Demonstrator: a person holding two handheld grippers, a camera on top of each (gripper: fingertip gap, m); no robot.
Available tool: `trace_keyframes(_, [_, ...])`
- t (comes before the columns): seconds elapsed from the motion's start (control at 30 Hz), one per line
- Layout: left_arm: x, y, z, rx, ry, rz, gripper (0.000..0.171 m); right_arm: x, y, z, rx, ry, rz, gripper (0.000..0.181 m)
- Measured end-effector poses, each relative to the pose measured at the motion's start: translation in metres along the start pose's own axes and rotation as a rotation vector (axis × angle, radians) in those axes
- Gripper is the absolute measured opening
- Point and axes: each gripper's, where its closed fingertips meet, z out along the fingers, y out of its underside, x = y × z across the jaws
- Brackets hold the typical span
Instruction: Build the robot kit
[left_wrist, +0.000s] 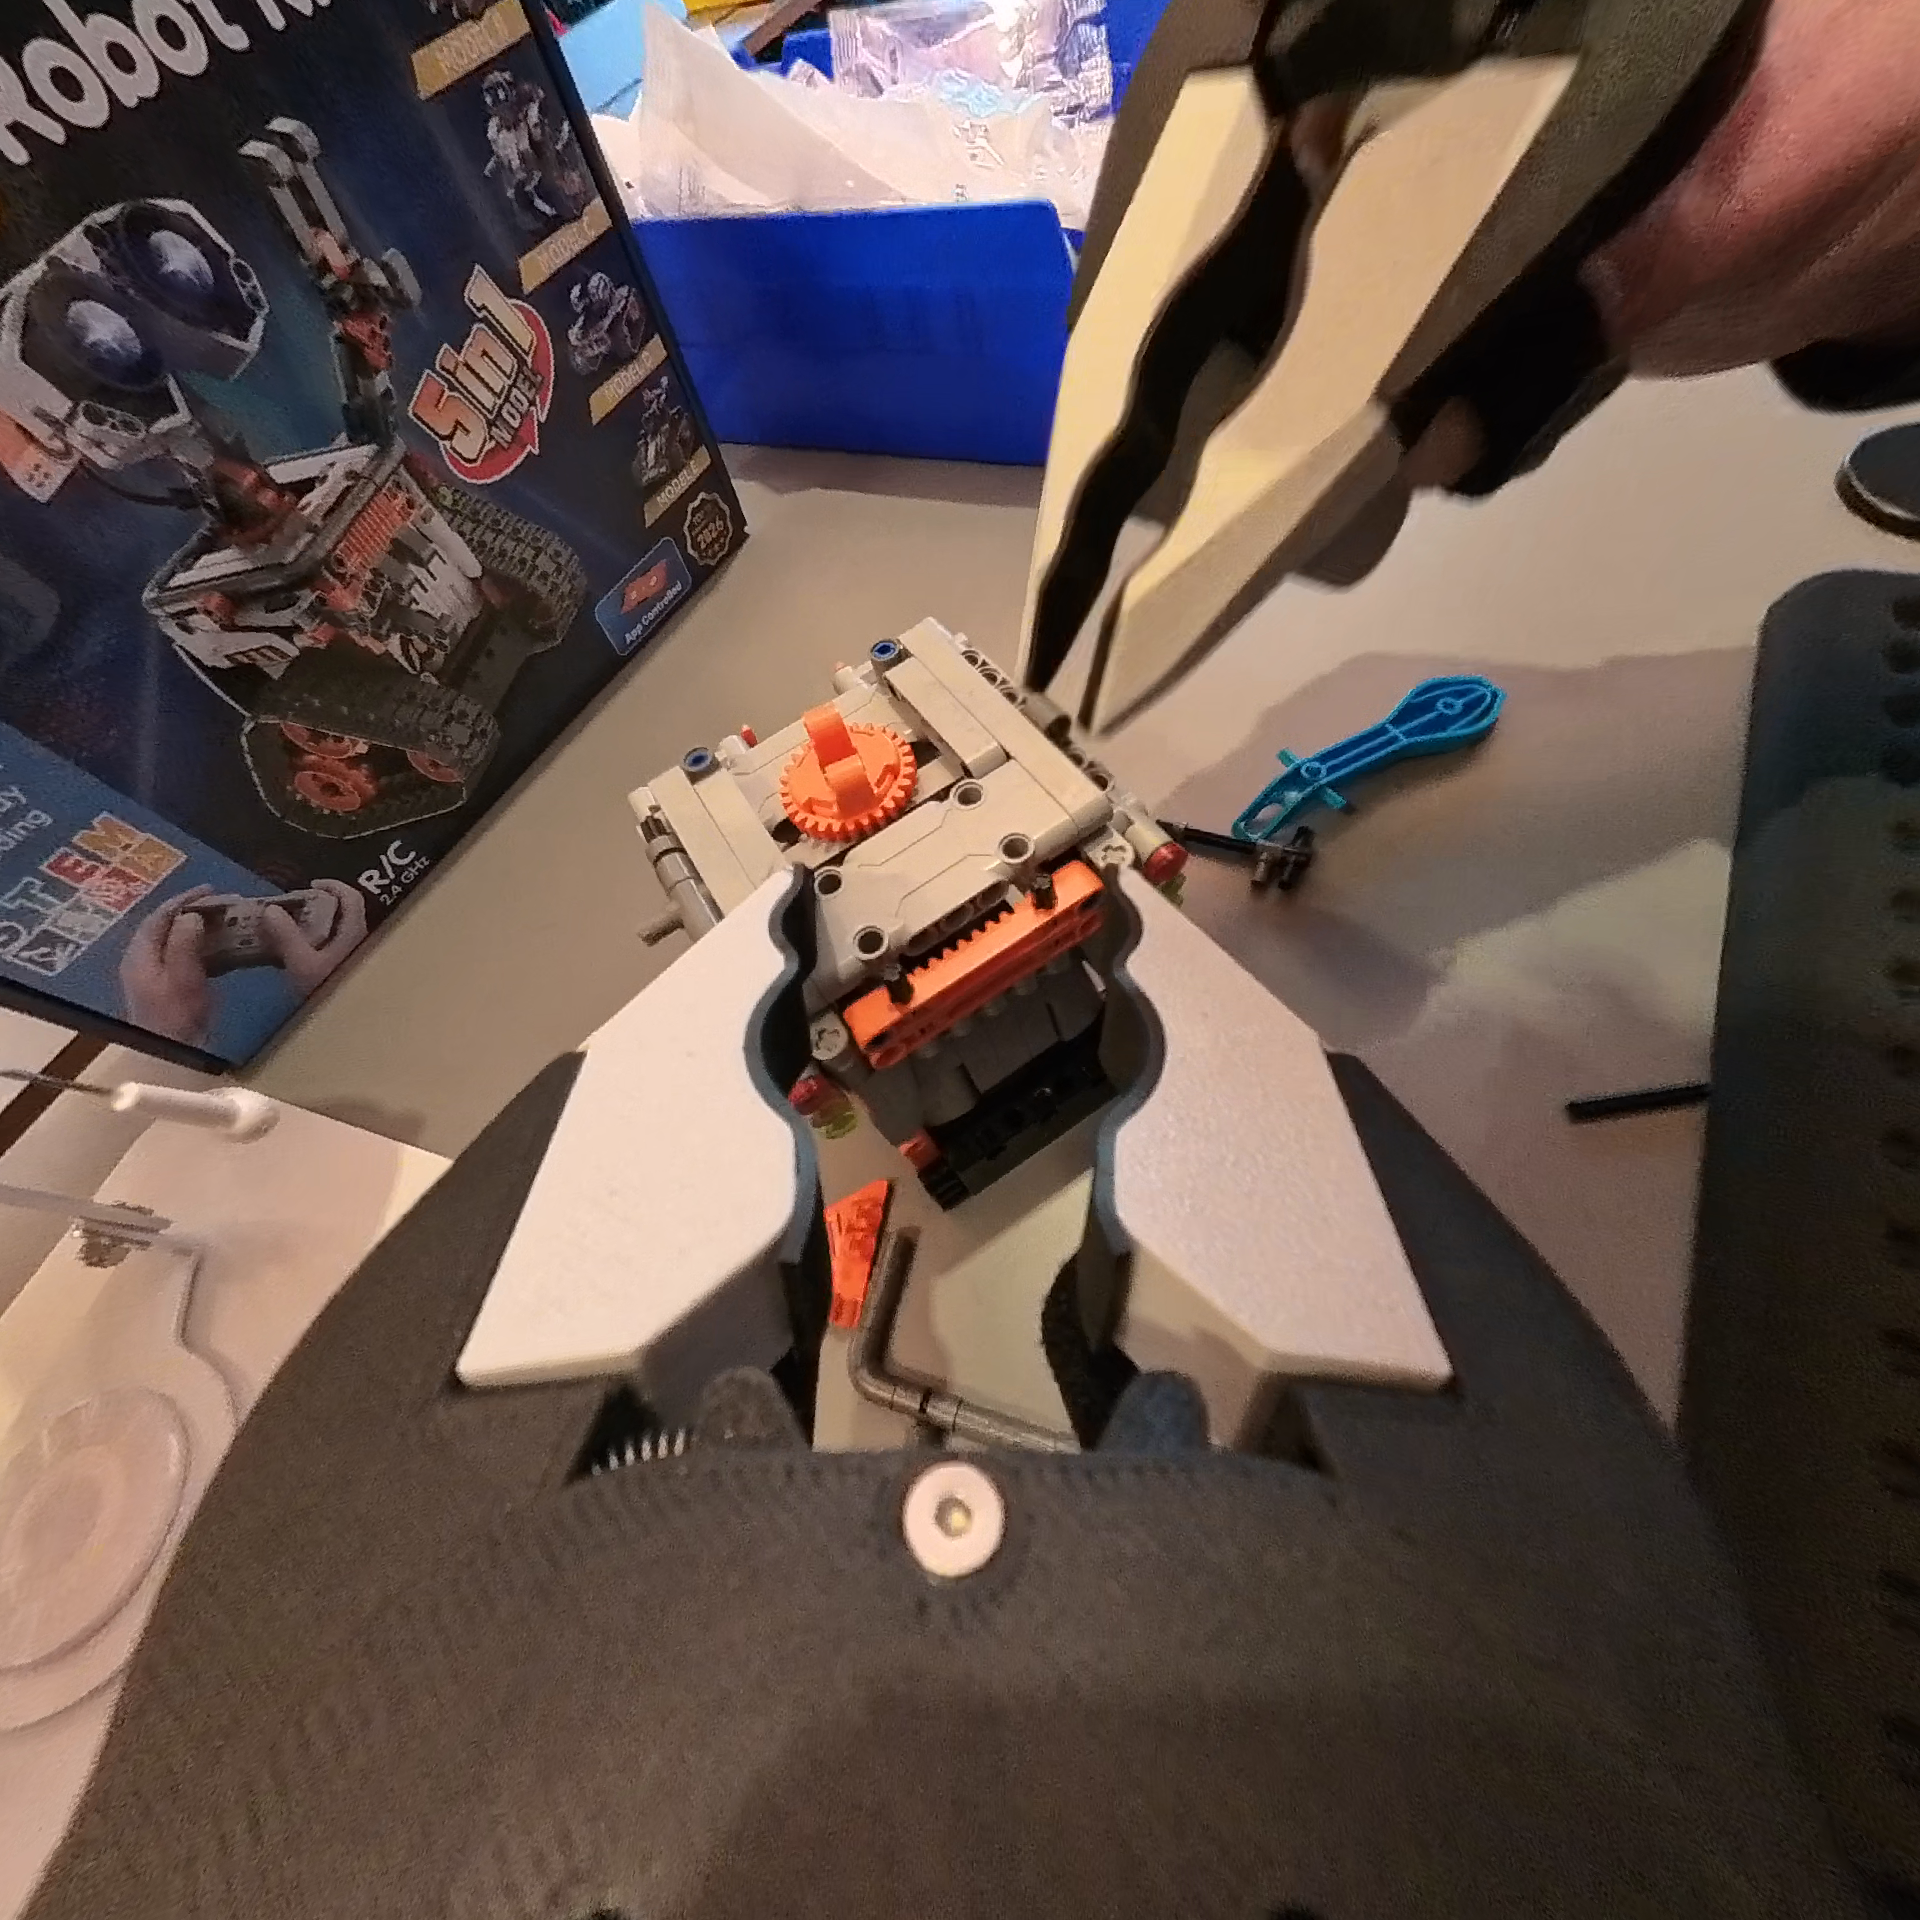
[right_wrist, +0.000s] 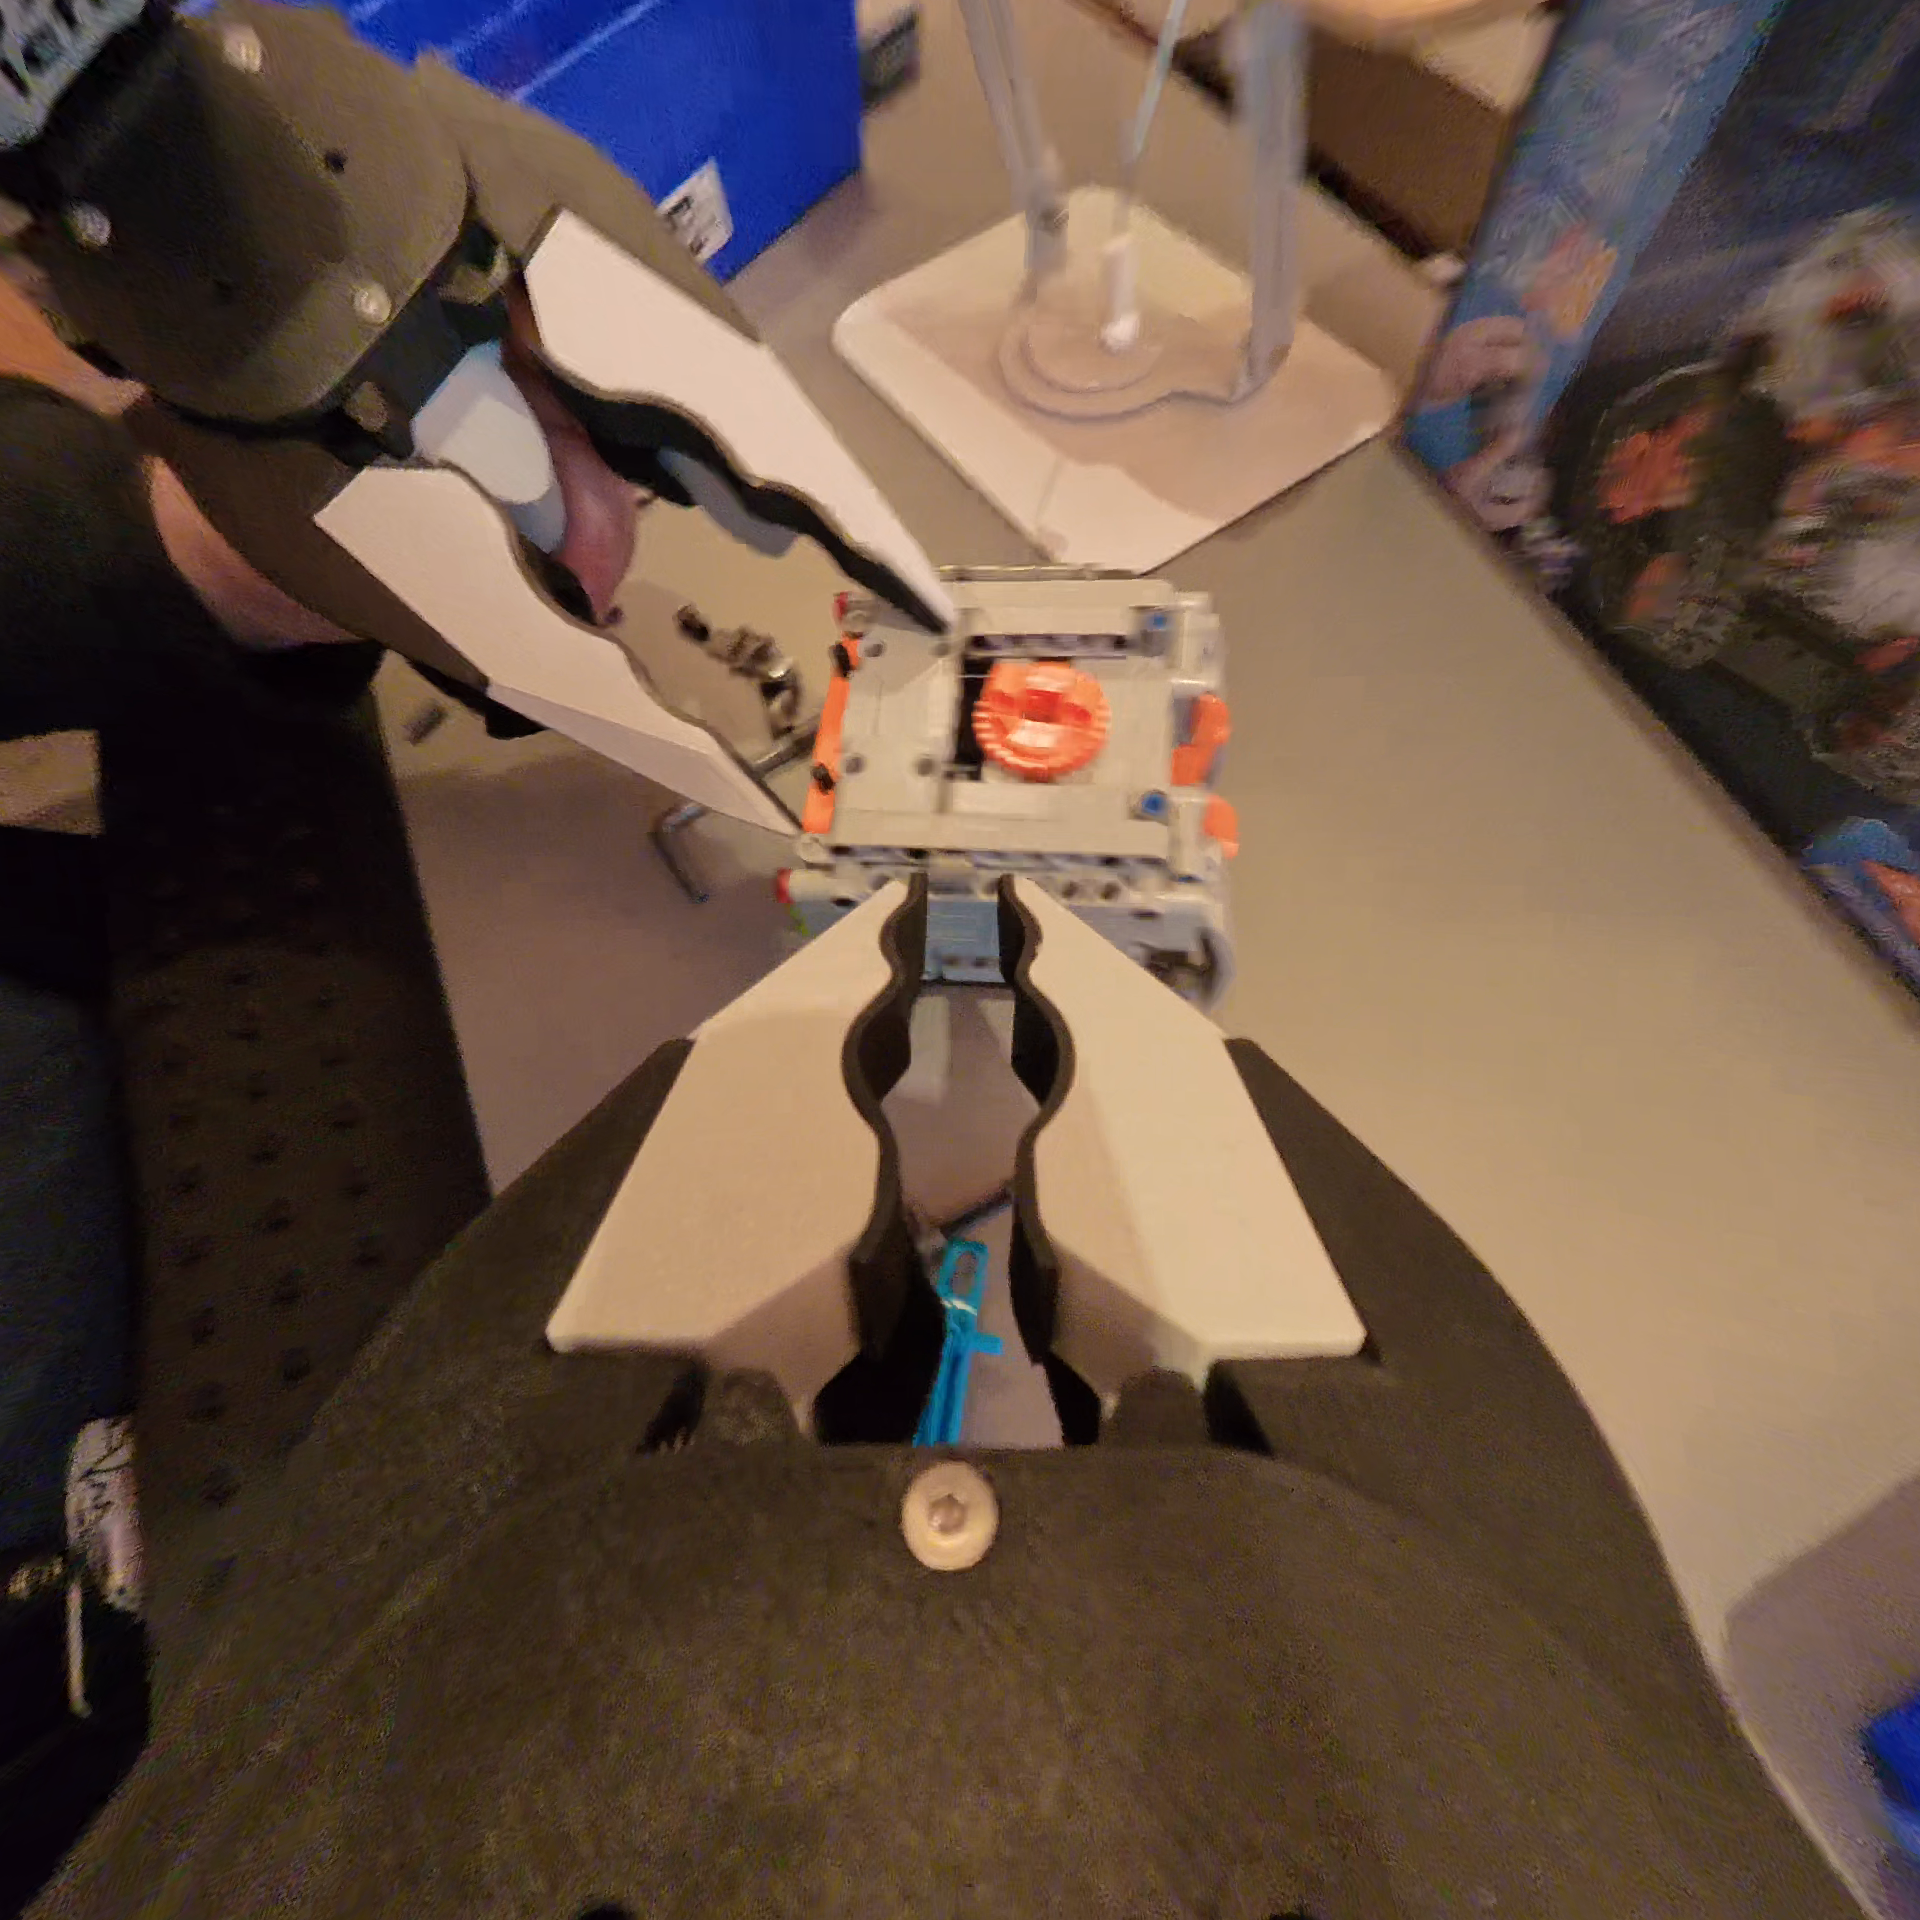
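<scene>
Both grippers pinch the brick model (left_wrist: 894, 831): left gripper (left_wrist: 951, 935) hides its lower half; only right gripper (right_wrist: 961, 894) view shows its blurred top.

Hobby workbench, toy kit box (left_wrist: 312, 468), blue parts bin (left_wrist: 862, 332), grey tabletop (left_wrist: 520, 883)

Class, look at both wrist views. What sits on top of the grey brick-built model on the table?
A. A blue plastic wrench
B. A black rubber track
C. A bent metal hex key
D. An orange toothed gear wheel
D: an orange toothed gear wheel sits on the top face of the grey brick-built model, while the blue plastic tool lies apart on the table.
</scene>
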Motion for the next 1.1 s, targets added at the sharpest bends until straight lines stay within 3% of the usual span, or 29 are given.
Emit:
trace_keyframes(0.1, [-0.002,0.001,-0.002,-0.014,0.007,0.001,0.052,0.024,0.013,-0.038,0.009,0.077,0.068,0.019])
trace_keyframes(0.23, [-0.004,0.004,-0.007,-0.042,0.005,0.009,0.054,0.027,0.062,-0.059,-0.083,0.052,0.149,0.022])
trace_keyframes(0.37, [-0.004,0.006,-0.012,-0.065,-0.001,0.007,0.053,0.004,0.094,-0.042,-0.178,0.037,0.120,0.023])
trace_keyframes(0.57, [0.000,0.015,-0.031,-0.108,-0.022,-0.006,0.050,-0.022,0.101,-0.010,-0.217,0.015,0.033,0.020])
trace_keyframes(0.8, [0.028,0.022,-0.033,-0.113,0.024,-0.049,0.047,-0.017,0.127,0.010,-0.323,0.045,0.000,0.014])
trace_keyframes(0.93, [0.047,0.023,-0.026,-0.113,0.061,-0.045,0.046,-0.017,0.128,0.011,-0.328,0.051,-0.020,0.000])
trace_keyframes(1.1, [0.063,0.022,-0.018,-0.111,0.100,-0.050,0.045,-0.021,0.119,0.014,-0.277,0.032,0.007,0.009])
